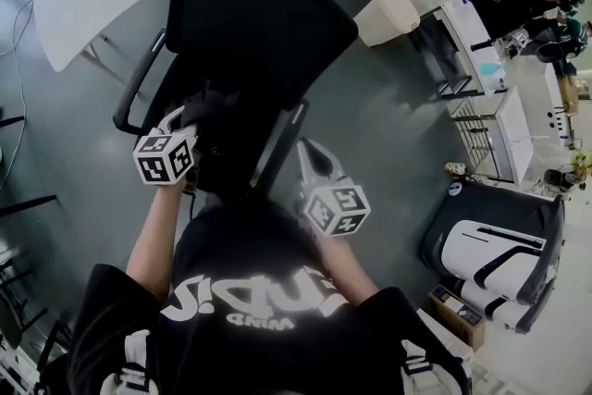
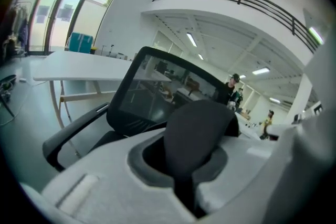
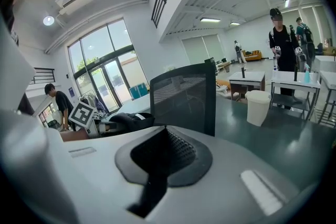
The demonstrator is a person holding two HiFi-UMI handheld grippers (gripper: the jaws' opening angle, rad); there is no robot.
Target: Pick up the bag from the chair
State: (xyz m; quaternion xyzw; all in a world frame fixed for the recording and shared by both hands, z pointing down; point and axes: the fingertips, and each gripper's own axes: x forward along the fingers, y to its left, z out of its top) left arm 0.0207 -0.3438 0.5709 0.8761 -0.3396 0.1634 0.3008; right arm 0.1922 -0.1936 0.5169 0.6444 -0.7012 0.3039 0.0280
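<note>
The only real writing is the white lettering on the person's black T-shirt [image 1: 259,301]; from the head view it is upside down and I cannot read it with confidence; the cubes on both grippers carry black-and-white square markers, no words.

The left gripper [image 1: 190,117] has its jaws closed on the black bag [image 1: 220,143], which hangs at about 4 o'clock from the fingertips, over the seat of the black mesh-backed chair [image 1: 259,23]; whether the bag touches the seat cannot be told. In the left gripper view the two pads of the left gripper [image 2: 181,181] pinch a fold of the bag's dark fabric [image 2: 197,131]; it rises out of the jaws toward 12 o'clock, in front of the chair's backrest [image 2: 157,92].

The right gripper [image 1: 310,153] is well apart from the bag, at about 4 o'clock from it; its jaws [image 3: 157,165] are together with nothing between them; in its own view the bag [image 3: 128,120] sits at about 10 o'clock, just left of the chair back [image 3: 184,97].
</note>
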